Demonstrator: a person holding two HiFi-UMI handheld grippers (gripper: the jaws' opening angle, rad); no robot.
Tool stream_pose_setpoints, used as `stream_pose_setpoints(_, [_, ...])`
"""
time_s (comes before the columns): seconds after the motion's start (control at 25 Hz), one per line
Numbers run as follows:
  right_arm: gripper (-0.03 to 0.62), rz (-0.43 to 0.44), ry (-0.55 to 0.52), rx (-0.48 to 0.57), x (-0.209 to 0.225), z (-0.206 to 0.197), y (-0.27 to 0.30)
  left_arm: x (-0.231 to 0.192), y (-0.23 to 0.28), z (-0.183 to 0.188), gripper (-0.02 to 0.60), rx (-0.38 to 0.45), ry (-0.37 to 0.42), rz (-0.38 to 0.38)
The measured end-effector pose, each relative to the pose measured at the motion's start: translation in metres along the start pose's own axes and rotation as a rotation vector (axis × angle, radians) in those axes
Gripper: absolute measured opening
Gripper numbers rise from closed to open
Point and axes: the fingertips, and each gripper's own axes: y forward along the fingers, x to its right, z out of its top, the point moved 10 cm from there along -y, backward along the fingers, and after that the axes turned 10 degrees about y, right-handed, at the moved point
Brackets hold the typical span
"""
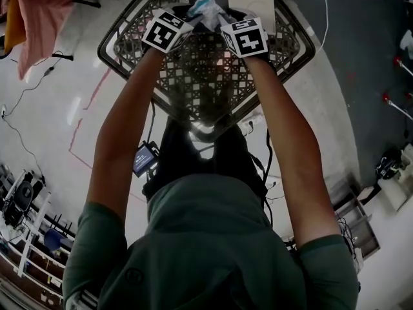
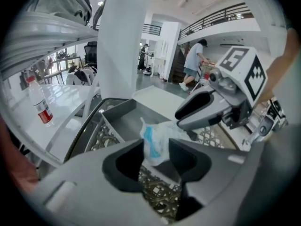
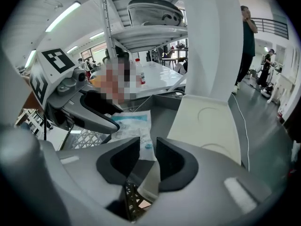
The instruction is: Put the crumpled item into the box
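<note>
Here's the crumpled item [image 2: 154, 142]: thin white film with blue print, wrinkled, faintly shiny. Behind it is the box [image 2: 120, 119], smooth matt grey, and its lid [image 3: 207, 121] is a matt off-white that looks like plastic. The left gripper [image 2: 156, 155] and right gripper [image 3: 148, 157] both have matt grey plastic shells with dull black pads [image 2: 124, 163]. At the top of the head view, the table [image 1: 132, 41] is a dark lattice with a glossy sheen. At upper left hangs a soft pink cloth [image 1: 39, 18]. The floor [image 1: 58, 108] is pale and polished.

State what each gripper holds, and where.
Right gripper: nothing; jaws apart around an edge of the crumpled item. Left gripper: its bunched end between jaws; grip unclear.
</note>
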Motion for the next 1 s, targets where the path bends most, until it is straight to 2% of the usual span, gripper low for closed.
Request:
stream_pose_setpoints(0.2, [0.144,-0.032,0.004,-0.023,0.001,-0.002,-0.006,0.003,-0.011,0.008,0.254,0.006,0.009,-0.014])
stream_pose_setpoints(0.32, [0.143,-0.045,0.003,-0.006,-0.003,0.002,-0.017,0.006,-0.024,0.019,0.276,0.022,0.038,-0.017])
stream_pose_setpoints(0.52, [0.143,-0.056,-0.002,0.048,-0.014,0.016,-0.043,0.011,-0.056,0.045,0.276,0.084,0.097,0.003])
stream_pose_setpoints(0.72, [0.141,-0.052,-0.005,0.146,-0.032,0.038,-0.083,0.019,-0.099,0.073,0.265,0.147,0.164,0.026])
stream_pose_setpoints(1.0, [0.087,-0.013,0.004,0.343,-0.068,0.071,-0.165,0.043,-0.175,0.113,0.195,0.291,0.257,0.047])
